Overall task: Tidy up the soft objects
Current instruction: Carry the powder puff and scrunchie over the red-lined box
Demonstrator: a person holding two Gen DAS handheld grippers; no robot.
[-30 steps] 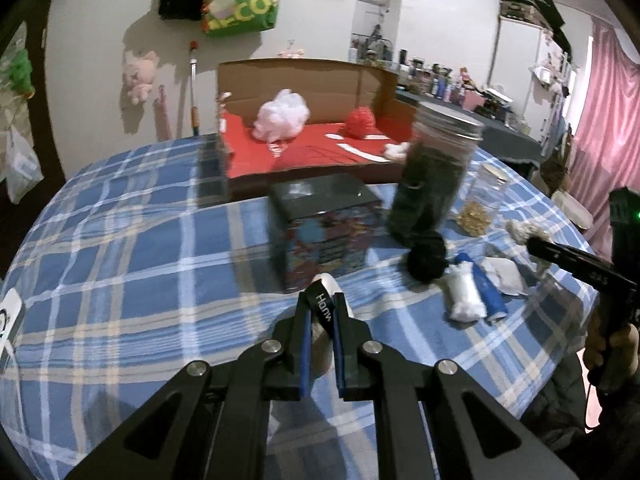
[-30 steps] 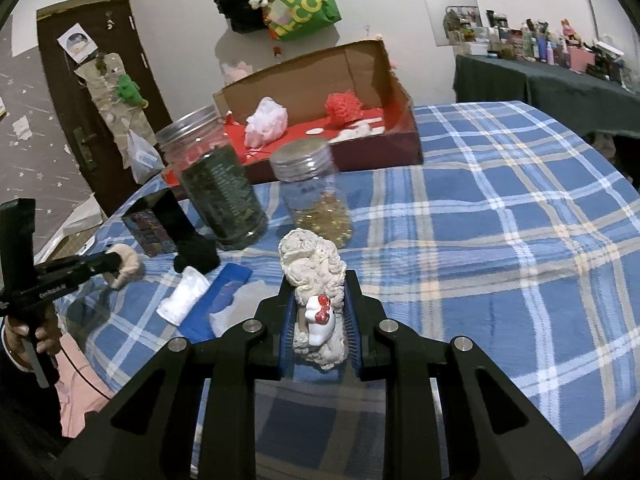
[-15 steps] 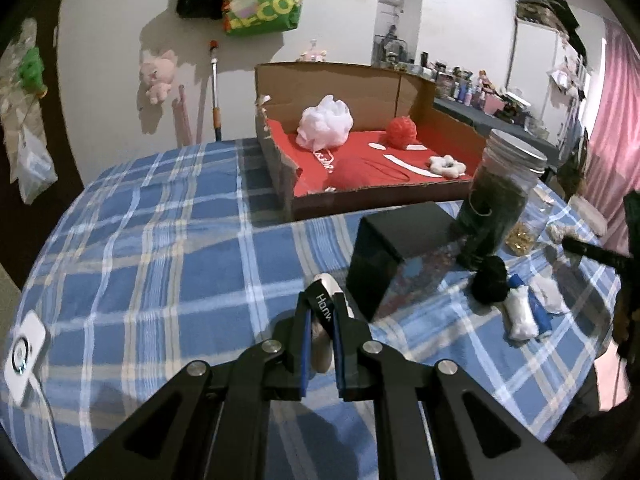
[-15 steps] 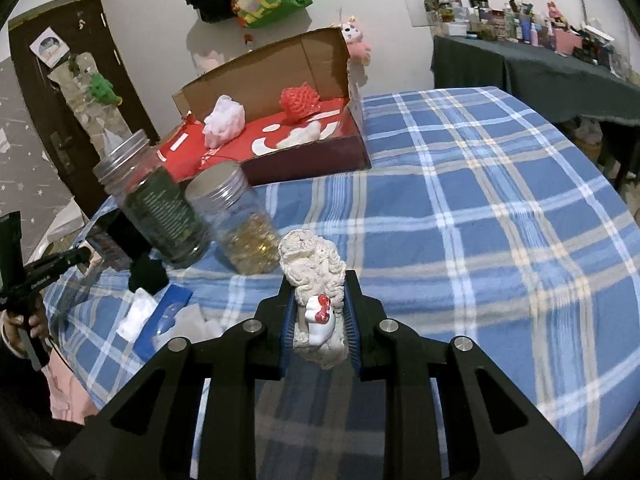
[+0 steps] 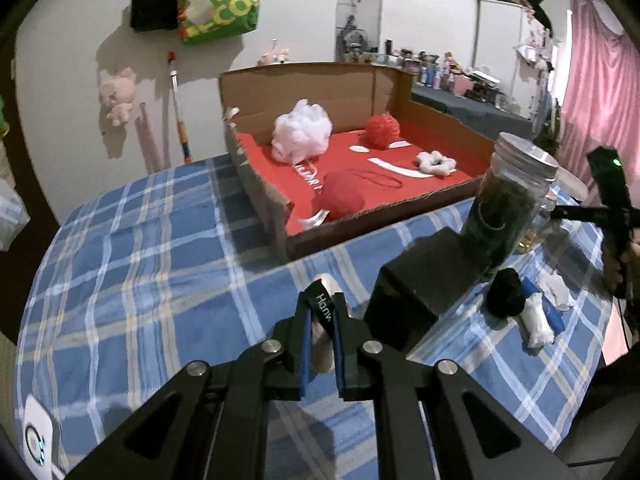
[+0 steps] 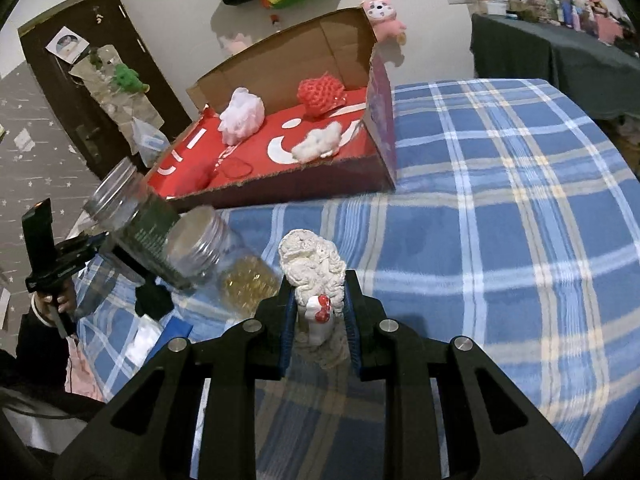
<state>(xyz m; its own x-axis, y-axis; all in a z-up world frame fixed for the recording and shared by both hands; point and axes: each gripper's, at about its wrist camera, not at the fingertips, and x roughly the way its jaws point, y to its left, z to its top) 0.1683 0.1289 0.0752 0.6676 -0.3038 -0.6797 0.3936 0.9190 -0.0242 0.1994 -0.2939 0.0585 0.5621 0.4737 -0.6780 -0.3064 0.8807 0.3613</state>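
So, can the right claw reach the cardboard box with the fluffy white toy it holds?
Probably yes. The right claw is shut on the fluffy white toy, and only bare checked cloth lies between it and the cardboard box. The jars stand off to the left, out of the way.

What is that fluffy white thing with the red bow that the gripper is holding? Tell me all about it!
It is a small cream-white plush toy, fuzzy and curly like soft fleece, with a smooth white piece and a tiny red bow low on its front. It stands upright, squeezed between the two blue-padded fingers of the right gripper, its curly top poking out above them. It hangs over the blue checked tablecloth.
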